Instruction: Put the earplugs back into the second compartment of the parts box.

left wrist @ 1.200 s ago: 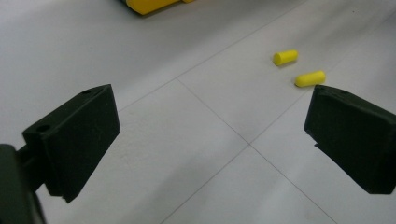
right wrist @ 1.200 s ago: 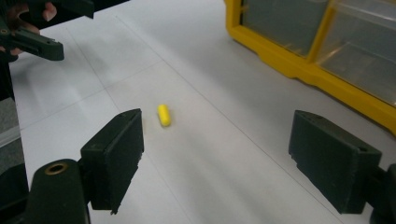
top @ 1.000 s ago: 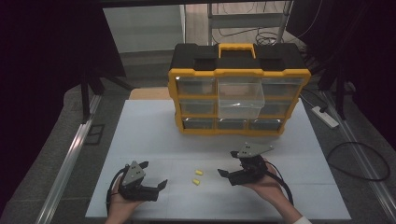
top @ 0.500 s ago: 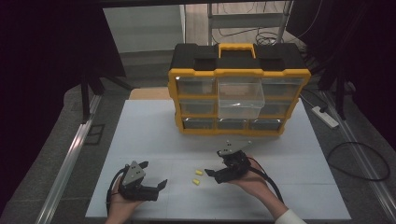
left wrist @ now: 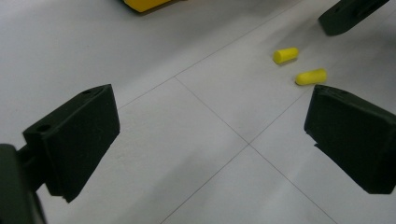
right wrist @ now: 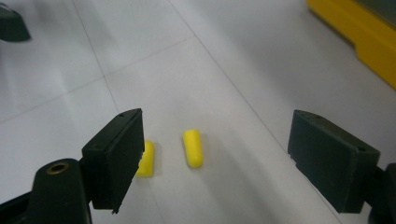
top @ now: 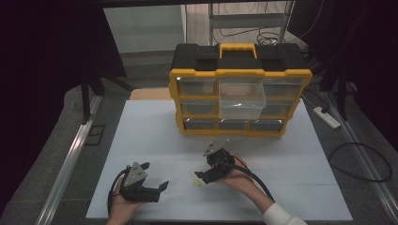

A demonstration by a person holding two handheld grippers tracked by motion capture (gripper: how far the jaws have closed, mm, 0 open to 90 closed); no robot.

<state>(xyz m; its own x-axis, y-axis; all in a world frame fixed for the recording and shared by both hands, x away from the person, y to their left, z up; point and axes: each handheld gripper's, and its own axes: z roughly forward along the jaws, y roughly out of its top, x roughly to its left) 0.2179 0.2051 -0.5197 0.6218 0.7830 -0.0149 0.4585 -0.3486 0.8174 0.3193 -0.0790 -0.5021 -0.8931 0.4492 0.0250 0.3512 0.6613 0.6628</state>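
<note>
Nothing is picked up yet: the right gripper (right wrist: 210, 154), jaws spread, hovers over two yellow earplugs (right wrist: 193, 148) lying near the desk's (top: 155, 126) front edge, while the left gripper (top: 152, 185) waits spread, empty.

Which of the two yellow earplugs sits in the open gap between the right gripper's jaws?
The one lying fully in view mid-gap. The other earplug is partly hidden behind one jaw of the right gripper.
</note>
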